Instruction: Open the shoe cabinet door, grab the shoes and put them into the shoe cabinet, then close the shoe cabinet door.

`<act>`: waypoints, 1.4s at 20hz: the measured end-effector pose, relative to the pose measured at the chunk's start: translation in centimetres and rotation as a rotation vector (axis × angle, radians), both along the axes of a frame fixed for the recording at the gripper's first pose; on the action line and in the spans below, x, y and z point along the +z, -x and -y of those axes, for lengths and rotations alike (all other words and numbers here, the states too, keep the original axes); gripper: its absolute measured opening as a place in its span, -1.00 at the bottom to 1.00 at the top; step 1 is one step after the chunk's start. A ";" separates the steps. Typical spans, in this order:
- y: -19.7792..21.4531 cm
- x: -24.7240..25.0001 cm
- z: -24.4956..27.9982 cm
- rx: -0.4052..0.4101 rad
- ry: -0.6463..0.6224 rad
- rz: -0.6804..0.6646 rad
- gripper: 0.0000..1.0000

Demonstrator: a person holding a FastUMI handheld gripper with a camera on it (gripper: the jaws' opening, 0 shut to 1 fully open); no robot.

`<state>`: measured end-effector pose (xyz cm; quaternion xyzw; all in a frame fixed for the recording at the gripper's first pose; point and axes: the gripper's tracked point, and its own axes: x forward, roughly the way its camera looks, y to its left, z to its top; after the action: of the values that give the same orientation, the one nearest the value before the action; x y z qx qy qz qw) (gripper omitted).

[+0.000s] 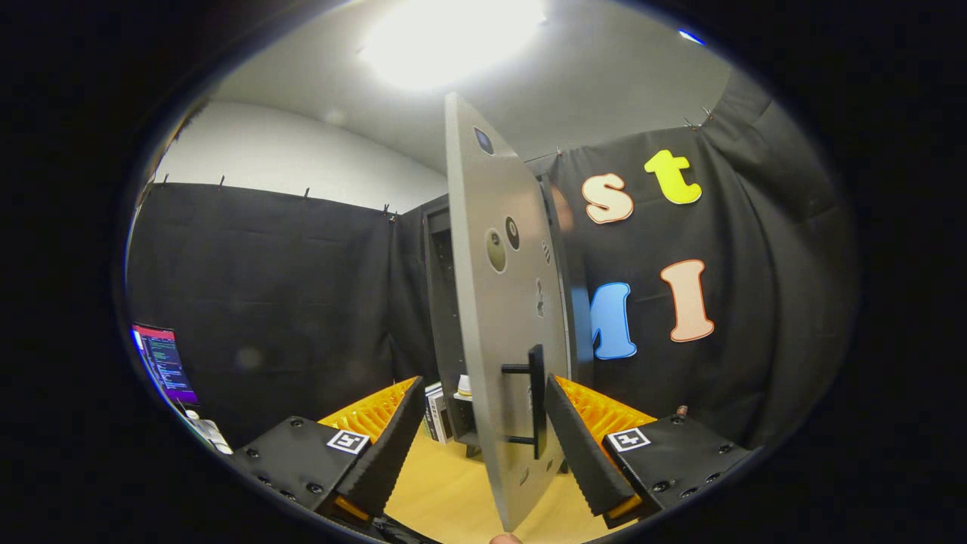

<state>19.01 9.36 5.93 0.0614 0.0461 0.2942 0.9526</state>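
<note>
1. The gripper (483, 446) stands wide open, gripping nothing; the cabinet door (498, 302) hangs edge-on between its fingers, the handle (535, 400) just inside the right finger
2. Judged step: swinging the door wider. Best done by pressing one finger flat on the panel or hooking the handle, following the hinge arc without forcing
3. The shoe cabinet (442, 302) stands beyond the fingers, left of the door; pale items, possibly shoes (446, 408), lie at its base
4. Pose: gripper level, pointed forward, fingers straddling the door's lower half
</note>
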 end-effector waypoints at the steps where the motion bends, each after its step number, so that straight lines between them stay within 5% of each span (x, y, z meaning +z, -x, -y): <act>1: -0.7 -0.3 0.5 0.005 -0.005 -0.004 0.96; 7: -4.8 -3.6 1.5 0.090 -0.025 -0.083 0.95; 16: -5.6 -5.4 -2.2 0.199 0.008 -0.109 0.94; 28: -6.7 -6.0 -10.8 0.176 -0.039 -0.158 0.94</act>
<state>25.74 20.18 -0.03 0.0986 0.1206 0.3718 0.9151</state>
